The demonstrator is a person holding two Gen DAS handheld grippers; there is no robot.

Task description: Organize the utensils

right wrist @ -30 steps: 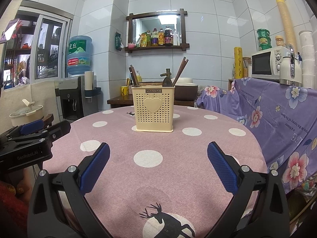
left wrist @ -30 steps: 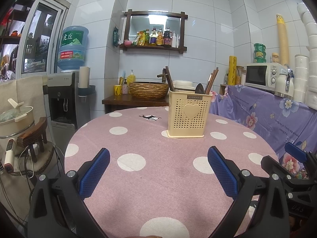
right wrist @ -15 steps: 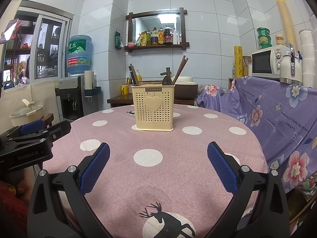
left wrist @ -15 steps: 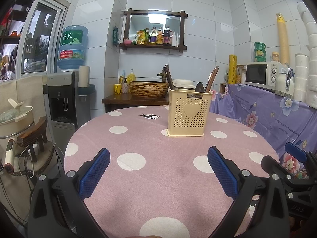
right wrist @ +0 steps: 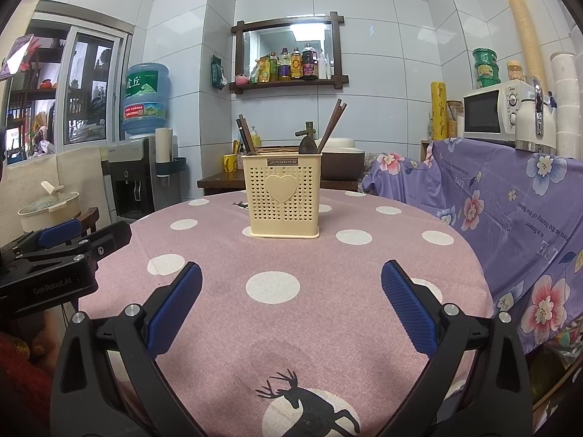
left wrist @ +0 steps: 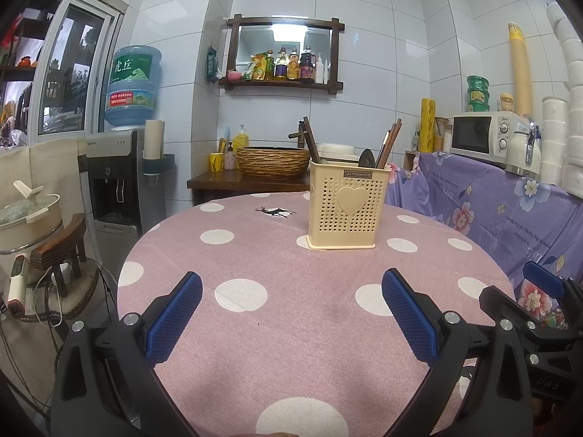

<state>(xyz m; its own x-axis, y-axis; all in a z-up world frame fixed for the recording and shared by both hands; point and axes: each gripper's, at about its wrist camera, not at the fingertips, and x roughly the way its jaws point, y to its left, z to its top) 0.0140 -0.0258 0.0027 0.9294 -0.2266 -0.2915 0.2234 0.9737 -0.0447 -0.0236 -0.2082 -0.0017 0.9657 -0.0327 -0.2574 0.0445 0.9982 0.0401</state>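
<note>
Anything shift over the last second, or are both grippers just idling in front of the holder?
Nothing visibly changed. The left gripper and the right gripper are open and empty as before, and the utensil holder stands in the same spot on the table.

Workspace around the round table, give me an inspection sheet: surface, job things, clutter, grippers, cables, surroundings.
Surface: round table under a pink cloth with white dots and deer prints.
Job's things: cream utensil holder stands upright on the far half; dark chopsticks and a spoon stick out of the top.
Clutter: nothing seen on the cloth besides the holder.
Grippers: left gripper and right gripper both open, empty, over the near edge.
Cables: cords hang by the stool to the left of the table.
Surroundings: water dispenser, wall shelf of bottles, woven basket, microwave above a purple floral cloth.
</note>
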